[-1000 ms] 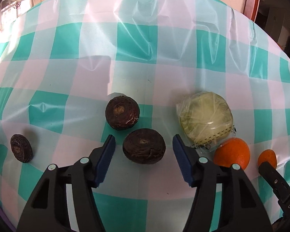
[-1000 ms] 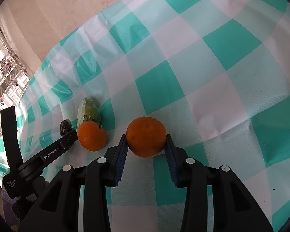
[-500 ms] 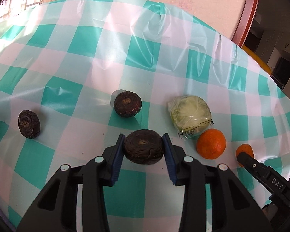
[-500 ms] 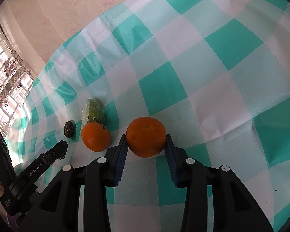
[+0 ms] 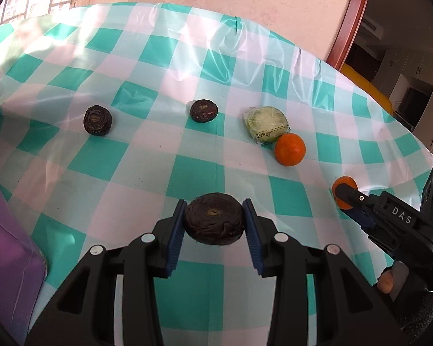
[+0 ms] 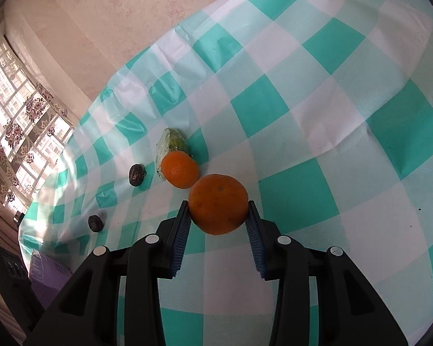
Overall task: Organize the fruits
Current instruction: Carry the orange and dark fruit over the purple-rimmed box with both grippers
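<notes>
My left gripper [image 5: 214, 219] is shut on a dark brown round fruit [image 5: 214, 218] and holds it above the checked tablecloth [image 5: 193, 173]. Two more dark fruits [image 5: 97, 120] [image 5: 203, 110] lie farther back. A plastic-wrapped green vegetable [image 5: 266, 124] lies beside a loose orange [image 5: 290, 149]. My right gripper [image 6: 218, 214] is shut on another orange [image 6: 218, 203]; it shows at the right of the left wrist view [image 5: 343, 194]. In the right wrist view the loose orange [image 6: 179, 169], the wrapped vegetable [image 6: 171, 144] and two dark fruits [image 6: 136, 174] [image 6: 95, 223] lie beyond.
A purple box [image 5: 5, 248] sits at the table's left edge, also in the right wrist view [image 6: 47, 274]. A pink wall and a wooden door frame [image 5: 346, 20] stand behind the table. A curtained window [image 6: 17, 132] is at the left.
My left gripper closed on the dark fruit and lifted it up and back from the table. My right gripper stays shut on its orange and has risen a little.
</notes>
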Action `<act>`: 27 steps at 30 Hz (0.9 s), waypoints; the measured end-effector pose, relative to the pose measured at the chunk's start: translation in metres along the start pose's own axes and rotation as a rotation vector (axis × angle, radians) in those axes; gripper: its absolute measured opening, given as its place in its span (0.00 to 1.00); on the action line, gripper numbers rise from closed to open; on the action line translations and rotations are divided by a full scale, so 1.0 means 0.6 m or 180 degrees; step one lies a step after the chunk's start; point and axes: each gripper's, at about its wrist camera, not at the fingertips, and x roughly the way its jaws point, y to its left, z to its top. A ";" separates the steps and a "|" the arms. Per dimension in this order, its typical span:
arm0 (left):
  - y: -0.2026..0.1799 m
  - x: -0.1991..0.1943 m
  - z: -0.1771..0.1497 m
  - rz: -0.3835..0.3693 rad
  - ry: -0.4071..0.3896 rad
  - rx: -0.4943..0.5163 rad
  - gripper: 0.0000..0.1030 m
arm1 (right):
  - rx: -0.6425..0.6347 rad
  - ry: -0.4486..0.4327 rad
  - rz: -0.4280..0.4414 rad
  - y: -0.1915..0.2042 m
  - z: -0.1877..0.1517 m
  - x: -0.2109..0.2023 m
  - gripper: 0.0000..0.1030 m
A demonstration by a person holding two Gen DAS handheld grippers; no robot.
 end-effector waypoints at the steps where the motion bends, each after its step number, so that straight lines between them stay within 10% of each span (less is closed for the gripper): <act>1: 0.001 -0.011 -0.010 -0.0003 -0.0016 0.0023 0.38 | 0.0004 0.0009 0.0037 0.004 -0.010 -0.005 0.38; 27: 0.070 -0.225 -0.188 -0.0159 -0.0080 0.0081 0.38 | -0.0852 0.0527 0.0209 0.102 -0.215 -0.121 0.38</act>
